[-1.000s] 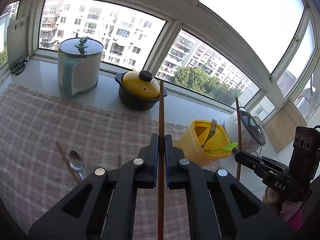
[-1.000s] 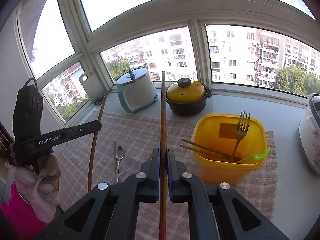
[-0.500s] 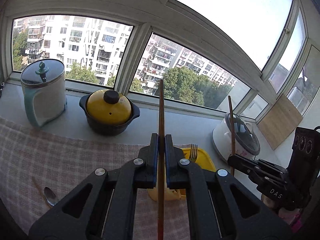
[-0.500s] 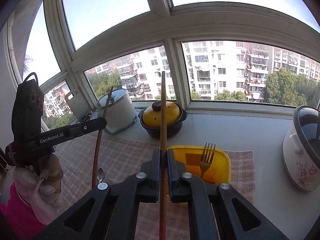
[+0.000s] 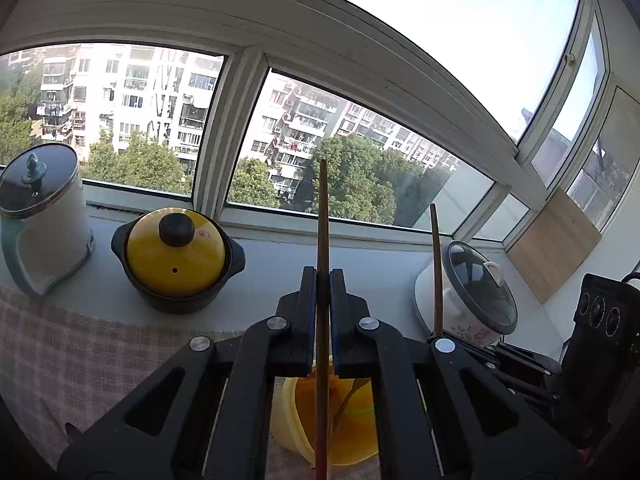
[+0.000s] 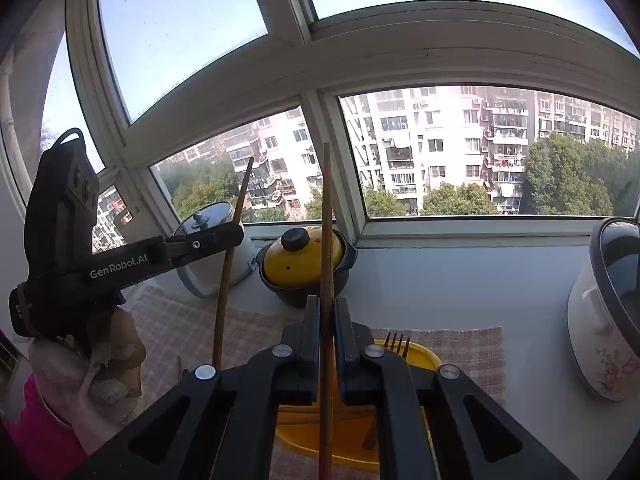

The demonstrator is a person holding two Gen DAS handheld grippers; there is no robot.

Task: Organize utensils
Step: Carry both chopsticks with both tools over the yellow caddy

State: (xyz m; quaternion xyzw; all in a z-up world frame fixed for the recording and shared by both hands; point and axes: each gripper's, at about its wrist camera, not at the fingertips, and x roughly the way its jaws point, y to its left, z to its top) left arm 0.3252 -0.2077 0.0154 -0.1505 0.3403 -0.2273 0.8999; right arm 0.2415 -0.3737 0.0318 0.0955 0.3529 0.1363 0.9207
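The yellow container (image 6: pixel 420 358) is mostly hidden behind the hand-held gripper; only the fork (image 6: pixel 396 345) tines show above it.

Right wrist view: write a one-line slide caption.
Right claw shut on an upright chopstick above the yellow container; left claw alongside holds a second chopstick.

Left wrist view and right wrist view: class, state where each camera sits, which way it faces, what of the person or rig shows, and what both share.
Left wrist view: on the left gripper, facing the window; the right gripper shows at right.
Right wrist view: on the right gripper, facing the window; the left gripper and a gloved hand show at left.
Shared: each clamps a chopstick; yellow container, yellow-lidded pot.
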